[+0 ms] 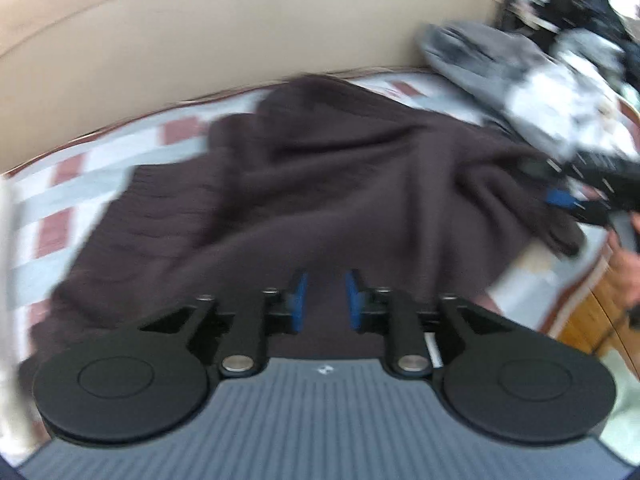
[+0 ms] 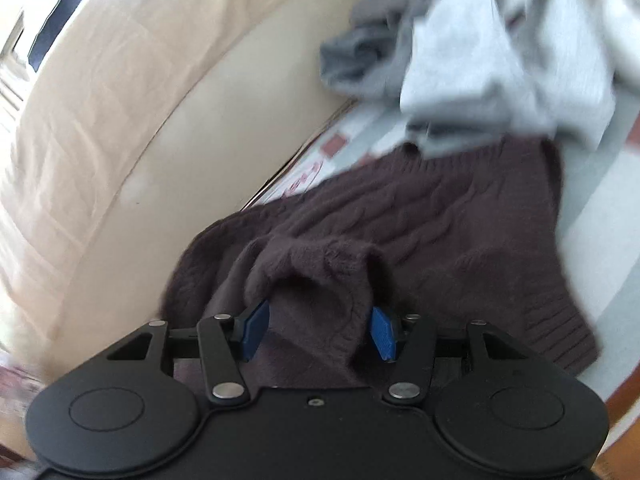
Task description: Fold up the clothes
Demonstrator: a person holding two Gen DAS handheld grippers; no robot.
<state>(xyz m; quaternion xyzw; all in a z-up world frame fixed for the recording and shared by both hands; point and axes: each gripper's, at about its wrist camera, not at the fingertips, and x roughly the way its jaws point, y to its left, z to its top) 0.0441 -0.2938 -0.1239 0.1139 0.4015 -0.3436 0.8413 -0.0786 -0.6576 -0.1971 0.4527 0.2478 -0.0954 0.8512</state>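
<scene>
A dark brown cable-knit sweater [image 1: 304, 184] lies rumpled across a bed with a checked sheet [image 1: 60, 204]. My left gripper [image 1: 326, 300] hovers over the sweater's near edge, its blue pads a narrow gap apart, and I see no fabric pinched between them. At the sweater's right edge, my right gripper [image 1: 568, 200] is held by a hand [image 1: 626, 272]. The right wrist view shows the right gripper [image 2: 318, 332] wide open, with a raised fold of the sweater [image 2: 316, 268] bunched between its blue pads.
A heap of grey and pale clothes [image 2: 472, 60] sits at the far end of the bed, overlapping the sweater's edge. A beige padded headboard [image 1: 240, 40] runs along the back. The wooden bed frame [image 1: 588, 320] shows at the right.
</scene>
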